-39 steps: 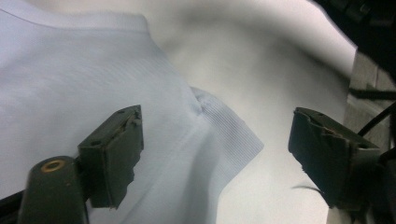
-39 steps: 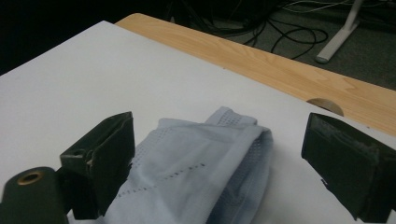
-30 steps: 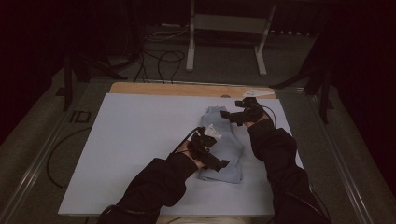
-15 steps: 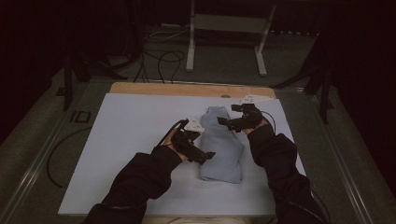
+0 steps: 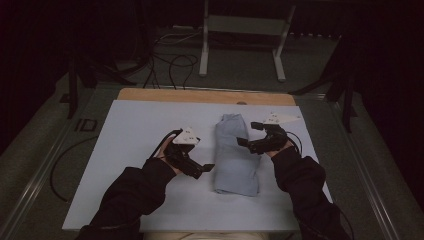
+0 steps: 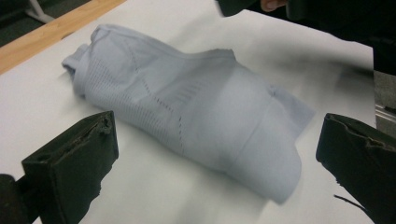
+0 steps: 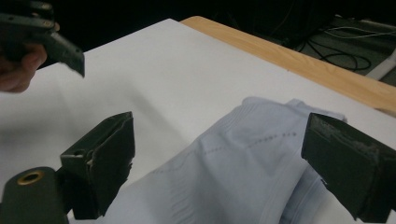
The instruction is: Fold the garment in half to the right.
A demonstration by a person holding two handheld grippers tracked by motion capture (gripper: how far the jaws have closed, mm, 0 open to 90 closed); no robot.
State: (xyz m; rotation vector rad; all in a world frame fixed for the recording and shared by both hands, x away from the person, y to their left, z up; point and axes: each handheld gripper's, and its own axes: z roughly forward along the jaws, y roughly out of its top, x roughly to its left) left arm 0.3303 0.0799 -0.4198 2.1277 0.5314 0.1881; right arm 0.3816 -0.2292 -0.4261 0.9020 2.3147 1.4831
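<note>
Left gripper (image 5: 204, 169) sitting jaws wide open and holding nothing just left of the folded cloth (image 5: 235, 154), cloth lying lengthwise on the white sheet (image 5: 140, 130), right gripper (image 5: 248, 135) hovering wide open, empty, at its right edge

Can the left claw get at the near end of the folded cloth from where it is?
Probably yes: the left claw sits open just beside the folded cloth, with bare white table cover between them.

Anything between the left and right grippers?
High view: the folded pale-blue cloth lies between the left gripper and right gripper, on the white sheet.
</note>
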